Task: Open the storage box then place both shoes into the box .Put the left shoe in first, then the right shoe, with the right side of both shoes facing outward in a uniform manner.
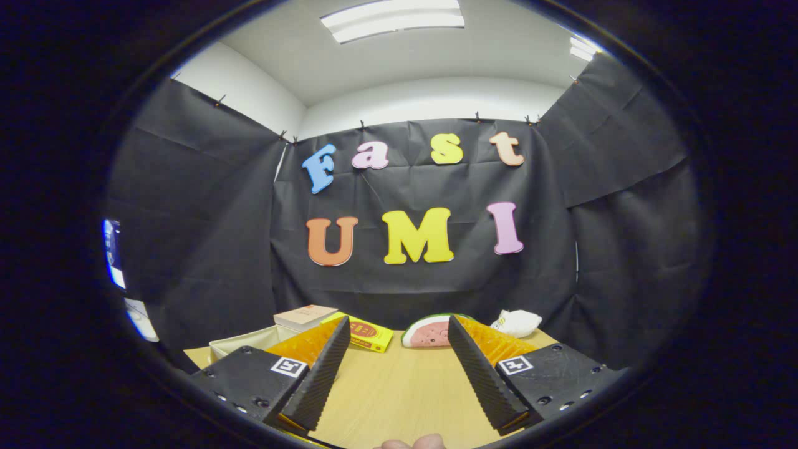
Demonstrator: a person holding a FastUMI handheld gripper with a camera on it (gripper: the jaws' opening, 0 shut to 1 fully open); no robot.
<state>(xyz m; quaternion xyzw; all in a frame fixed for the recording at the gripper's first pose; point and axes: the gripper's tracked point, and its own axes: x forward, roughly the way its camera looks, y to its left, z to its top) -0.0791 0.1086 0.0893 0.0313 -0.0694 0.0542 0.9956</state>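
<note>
My gripper (399,321) is open and held level above a light wooden table (399,386). Nothing but bare tabletop lies between its fingers. Behind the left finger, the rim of a cream-coloured open container (240,344) shows at the table's left side. I cannot tell whether it is the storage box. A person's fingertip (413,443) shows close under the camera.
Along the table's far edge, beyond the fingers, lie a flat beige box (305,316), a yellow packet (369,334), a watermelon-slice plush (429,332) and a small white plush (516,322). Black cloth walls close the booth behind and at both sides.
</note>
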